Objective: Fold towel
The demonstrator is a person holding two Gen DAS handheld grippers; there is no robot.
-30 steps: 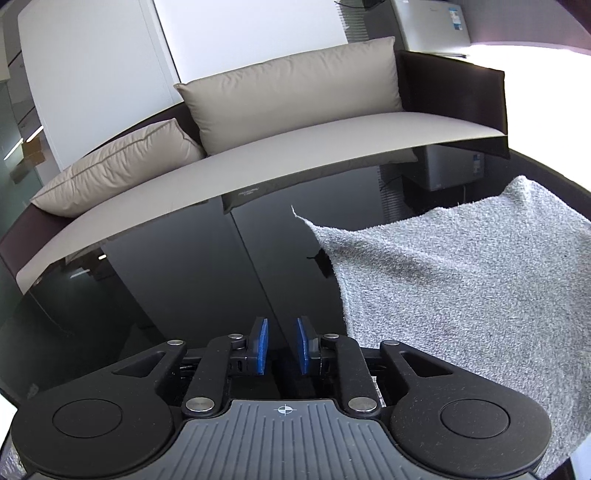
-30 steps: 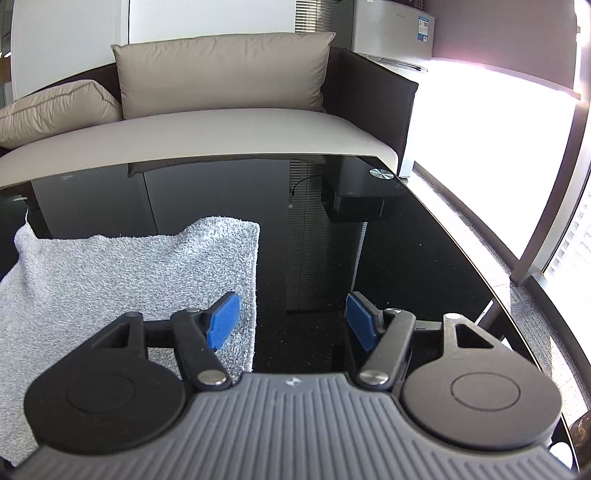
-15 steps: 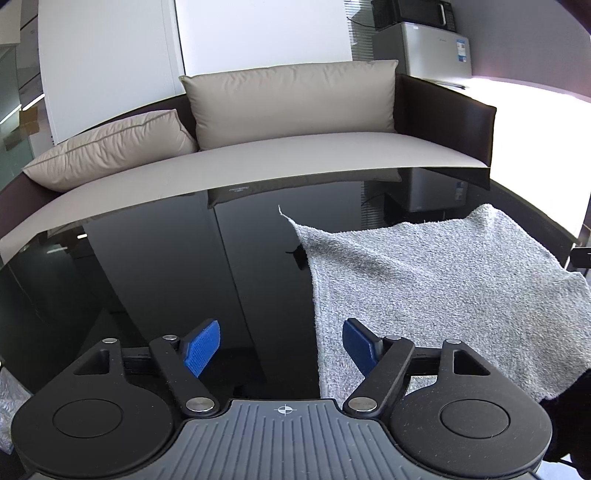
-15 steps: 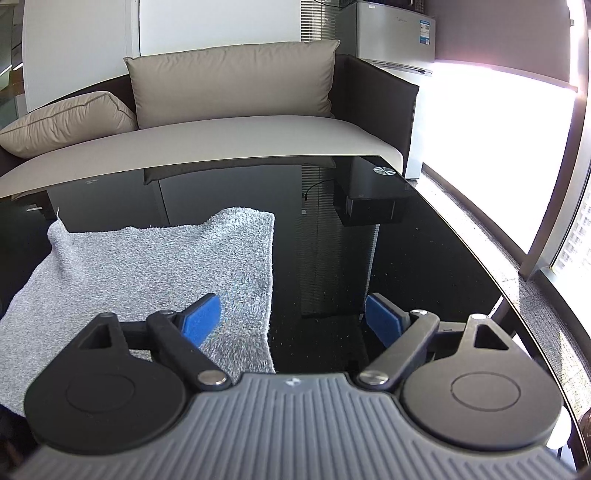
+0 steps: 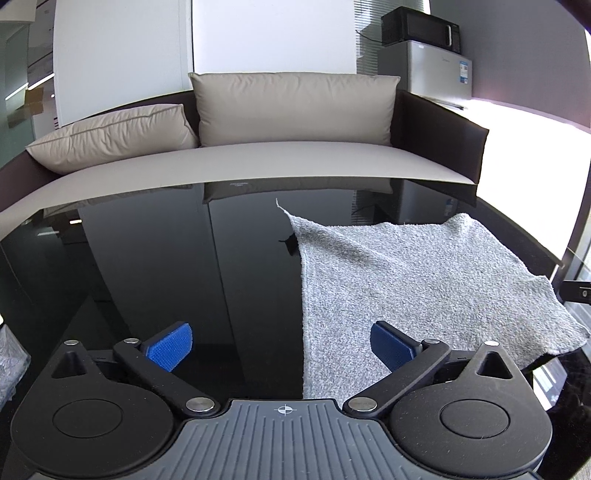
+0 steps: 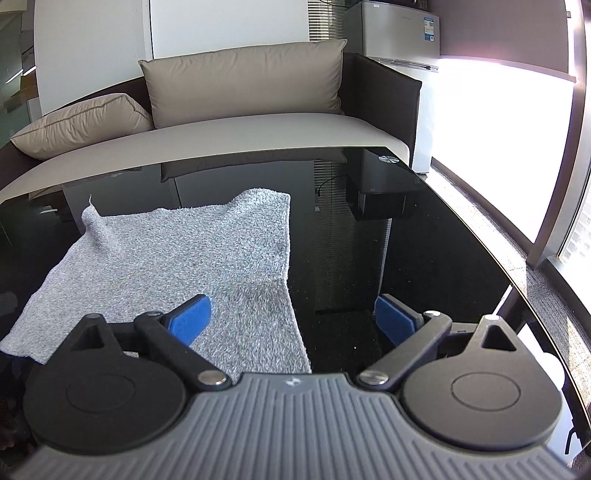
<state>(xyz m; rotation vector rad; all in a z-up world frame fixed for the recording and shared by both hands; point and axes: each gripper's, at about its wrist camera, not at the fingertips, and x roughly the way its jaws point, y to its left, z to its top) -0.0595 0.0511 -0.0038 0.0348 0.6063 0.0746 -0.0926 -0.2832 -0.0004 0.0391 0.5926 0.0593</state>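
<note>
Your right gripper [image 6: 291, 319] hangs over the gray towel [image 6: 184, 254], its jaws opening with nothing pressed between them. The towel lies flat on the black table [image 6: 424, 258], its right edge under the gripper.

A sofa [image 5: 295, 162] is standing directly behind the glossy black surface [image 5: 147, 266]. Two beige cushions [image 5: 295, 107] are leaning on the sofa's back. A silver fridge [image 5: 432, 70] is standing beside the sofa's right arm, carrying a black microwave [image 5: 421, 27].
</note>
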